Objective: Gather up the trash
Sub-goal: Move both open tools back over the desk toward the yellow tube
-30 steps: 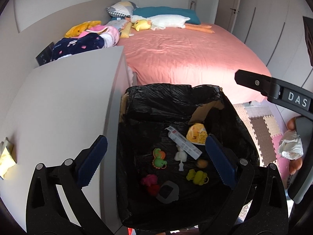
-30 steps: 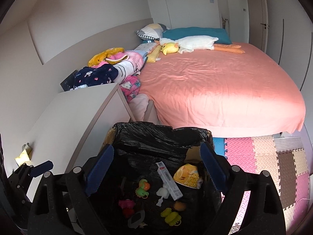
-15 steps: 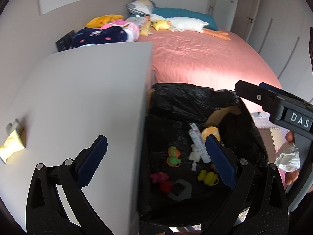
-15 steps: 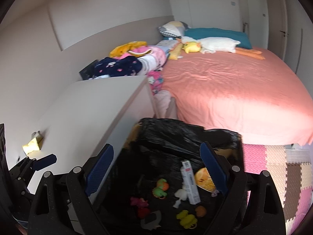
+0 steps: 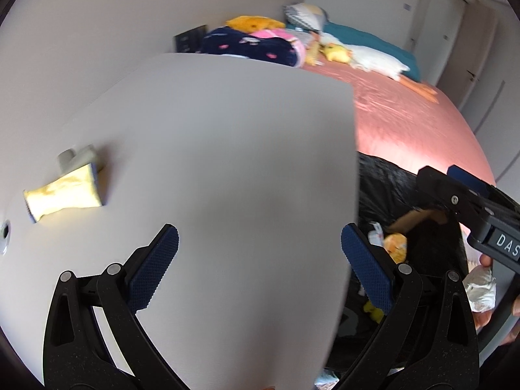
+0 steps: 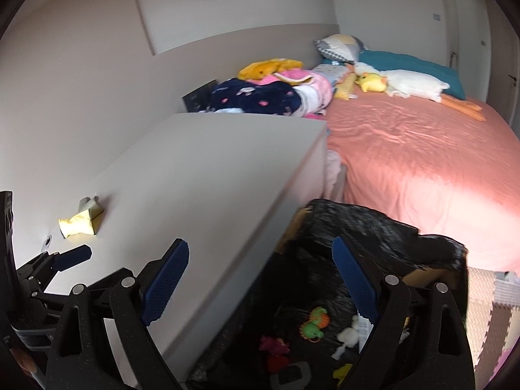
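Both tongs have swung left from the trash bin point(image 6: 373, 234) toward the counter point(image 5: 227, 162). Left tongs point(image 5: 260, 269) and right tongs point(image 6: 260, 279) are spread and empty. Yellow wrapper point(image 5: 61, 196) lies at ten o'clock; a fast grab could push it away.

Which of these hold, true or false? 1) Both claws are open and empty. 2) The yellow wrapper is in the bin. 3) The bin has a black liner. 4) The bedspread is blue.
1) True: the left claw and the right claw are open, nothing between the pads.
2) False: the crumpled yellow wrapper lies on the white cabinet top.
3) True: the black-lined trash bin holds small toys.
4) False: the bedspread is salmon pink.
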